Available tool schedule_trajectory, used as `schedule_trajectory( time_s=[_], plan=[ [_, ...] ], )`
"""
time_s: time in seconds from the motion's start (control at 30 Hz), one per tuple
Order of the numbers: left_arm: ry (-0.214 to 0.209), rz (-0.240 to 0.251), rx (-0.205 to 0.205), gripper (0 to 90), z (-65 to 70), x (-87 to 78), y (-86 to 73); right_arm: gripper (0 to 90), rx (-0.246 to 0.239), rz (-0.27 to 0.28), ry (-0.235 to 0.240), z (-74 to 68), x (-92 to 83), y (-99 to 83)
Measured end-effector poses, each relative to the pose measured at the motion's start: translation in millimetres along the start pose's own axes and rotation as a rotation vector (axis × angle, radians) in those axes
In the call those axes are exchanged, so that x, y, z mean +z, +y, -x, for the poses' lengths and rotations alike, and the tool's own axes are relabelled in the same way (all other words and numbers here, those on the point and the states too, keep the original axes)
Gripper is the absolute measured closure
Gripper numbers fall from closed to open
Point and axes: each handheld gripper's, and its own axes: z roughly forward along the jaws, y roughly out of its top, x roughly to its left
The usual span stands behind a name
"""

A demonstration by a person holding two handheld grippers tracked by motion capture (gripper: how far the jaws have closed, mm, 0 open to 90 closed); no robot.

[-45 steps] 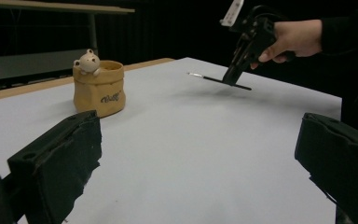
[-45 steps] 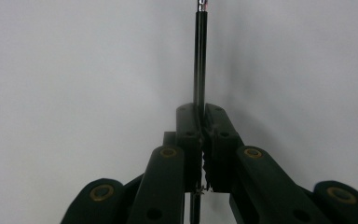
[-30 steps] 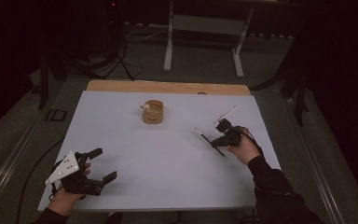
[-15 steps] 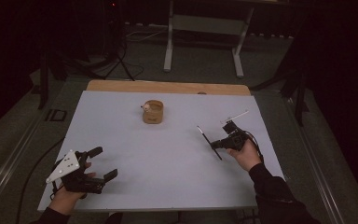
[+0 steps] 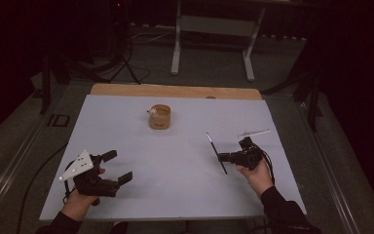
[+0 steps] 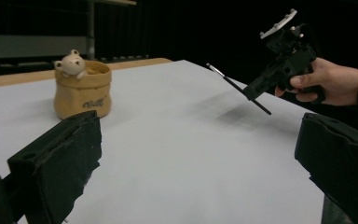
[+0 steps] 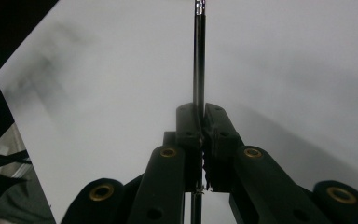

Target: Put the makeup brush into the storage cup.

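While the right gripper [image 5: 222, 157] is clamped on a thin black rod [image 5: 216, 152] above the table's [image 5: 185, 195] right half, the small tan pot [image 5: 159, 117] stands far-centre — up-left of the rod, likelier the right's reach. Left gripper [image 5: 117, 168] — jaws apart, empty.

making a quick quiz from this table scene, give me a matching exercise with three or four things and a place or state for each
Things:
1. left gripper
2. right gripper
3. thin rod
4. pot with a small bear

States or places:
A. far middle of the table
B. jaws wide apart, nothing between them
C. jaws closed together
D. clamped, ends sticking out both sides

Pairs: 1-B, 2-C, 3-D, 4-A
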Motion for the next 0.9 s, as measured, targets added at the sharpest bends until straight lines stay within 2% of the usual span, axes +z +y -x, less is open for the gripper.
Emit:
schedule_trajectory(
  time_s=[0.07,0.13,0.2,0.23,0.53,0.63,0.77,0.9],
  plan=[
    [-0.001,-0.004,-0.002,0.9,0.6,3.3,2.1,85.9,-0.007,0.019,0.006,-3.4,-1.8,0.0],
    [0.002,-0.026,0.019,0.9,1.1,7.6,5.1,85.9,-0.027,0.034,-0.004,-8.9,-3.3,0.5],
    [0.0,-0.027,0.024,0.9,1.1,10.6,6.4,85.9,-0.03,0.039,0.0,-10.8,-3.3,0.7],
    [-0.003,-0.034,0.016,0.9,0.8,13.4,7.3,85.9,-0.04,0.047,-0.003,-13.4,-3.4,0.8],
    [-0.063,-0.06,-0.018,0.9,0.2,38.7,12.6,85.9,-0.008,0.13,0.045,-15.3,-8.0,1.3],
    [-0.087,-0.07,-0.038,0.9,-0.4,47.9,16.2,86.0,-0.01,0.158,0.044,-17.5,-7.4,2.5],
    [-0.101,-0.083,-0.038,0.9,1.7,59.4,20.1,86.0,-0.009,0.17,0.046,-19.7,-5.0,3.6],
    [-0.125,-0.078,-0.085,0.9,0.9,70.3,22.8,86.0,-0.007,0.192,0.042,-20.7,-5.6,3.2]
  ],
)
